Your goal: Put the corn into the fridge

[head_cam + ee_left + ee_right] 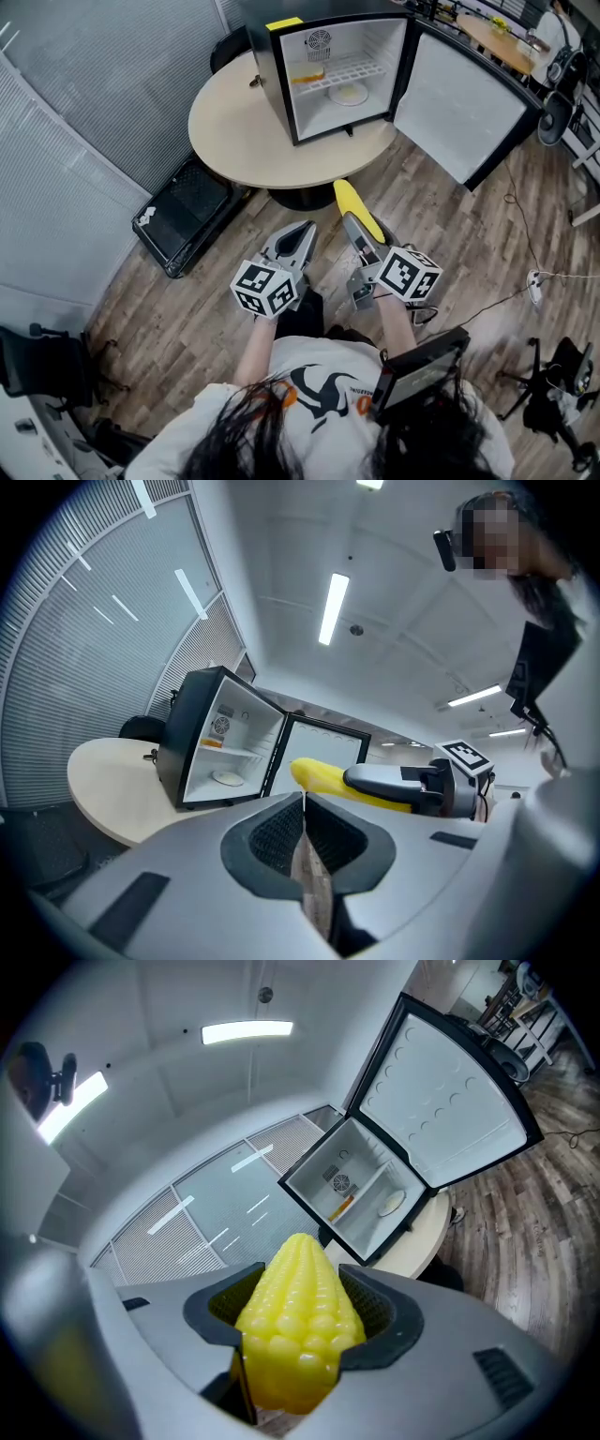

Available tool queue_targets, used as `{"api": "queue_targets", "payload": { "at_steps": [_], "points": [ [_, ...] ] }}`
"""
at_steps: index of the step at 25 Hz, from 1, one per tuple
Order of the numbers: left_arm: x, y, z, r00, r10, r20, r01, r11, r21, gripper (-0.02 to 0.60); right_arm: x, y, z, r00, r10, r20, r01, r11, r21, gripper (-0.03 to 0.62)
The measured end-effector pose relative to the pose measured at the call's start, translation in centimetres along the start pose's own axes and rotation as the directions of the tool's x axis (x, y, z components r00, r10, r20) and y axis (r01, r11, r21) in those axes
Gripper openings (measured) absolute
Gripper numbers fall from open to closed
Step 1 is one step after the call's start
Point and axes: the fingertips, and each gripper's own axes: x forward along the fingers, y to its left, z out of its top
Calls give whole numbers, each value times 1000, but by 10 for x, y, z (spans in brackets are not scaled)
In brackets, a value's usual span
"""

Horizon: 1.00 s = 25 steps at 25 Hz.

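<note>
Right now I count one corn cob (352,200), clamped between the jaws of my right gripper (300,1312) with its tip poking forward. It sits short of the round table (234,131), not yet in the fridge. My left gripper (303,803) is the second of two, jaws pressed together on nothing. One mini fridge (277,84) stands on the table, its door (459,103) swung wide. Inside are one white plate (349,93) on the bottom and one orange item (307,75) (too small to name) on the single wire shelf (364,69).
</note>
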Motion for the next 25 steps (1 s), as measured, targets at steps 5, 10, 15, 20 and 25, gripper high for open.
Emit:
{"api": "queue_targets", "payload": {
  "at_steps": [5,10,15,20,25],
  "points": [
    [8,7,-4,1000,2,-22,-2,1000,-2,15,8,-7,8,1000,-13,5,13,1000,-5,255],
    [21,24,-4,999,8,-34,-9,1000,-11,15,28,-20,9,999,-24,-21,24,1000,-2,255],
    [37,46,3,999,14,-39,-14,1000,-17,15,53,-26,18,999,-35,-33,34,999,-17,255],
    [55,72,10,999,-1,-49,0,1000,-21,15,85,-33,25,998,-46,-44,45,999,-13,255],
    [73,105,24,998,-17,-54,16,1000,-21,15,121,-37,29,996,-67,-56,67,998,-8,255]
  ]
}}
